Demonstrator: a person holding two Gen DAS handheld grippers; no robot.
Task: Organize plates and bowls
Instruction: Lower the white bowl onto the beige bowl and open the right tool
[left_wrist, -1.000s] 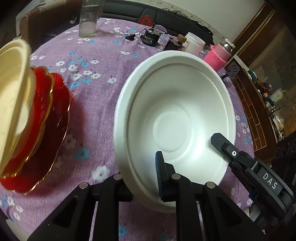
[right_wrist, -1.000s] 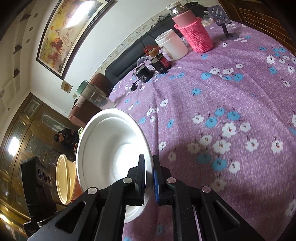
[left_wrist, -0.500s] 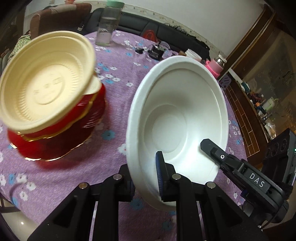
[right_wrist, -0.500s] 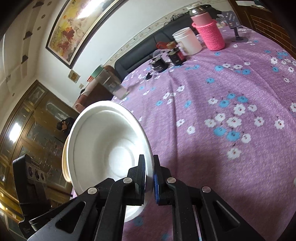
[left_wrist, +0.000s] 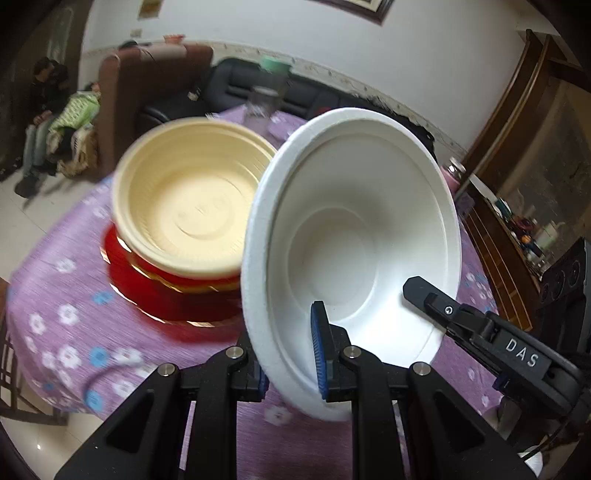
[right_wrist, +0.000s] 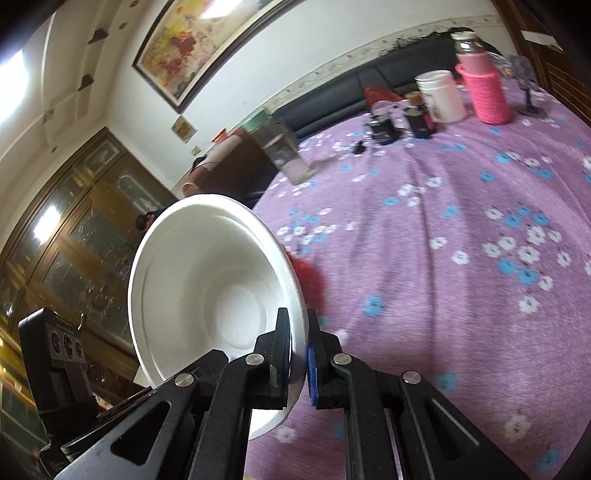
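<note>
A round white foam bowl (left_wrist: 354, 236) is held tilted in the air above the purple flower-printed tablecloth (right_wrist: 443, 266), its rim pinched on one side by the left gripper (left_wrist: 291, 354) and on the other by the right gripper (right_wrist: 297, 347). Beside it, a cream ribbed plastic bowl (left_wrist: 188, 210) is seen resting on a stack of red gold-rimmed plates (left_wrist: 166, 295). The step in hand is judged to be the carrying of the white bowl towards that stack. For the next move, the bowl would need to be levelled and centred over the cream one before the rim is released. On the black body of the right gripper, the letters "DAS" (left_wrist: 521, 352) can be read.
</note>
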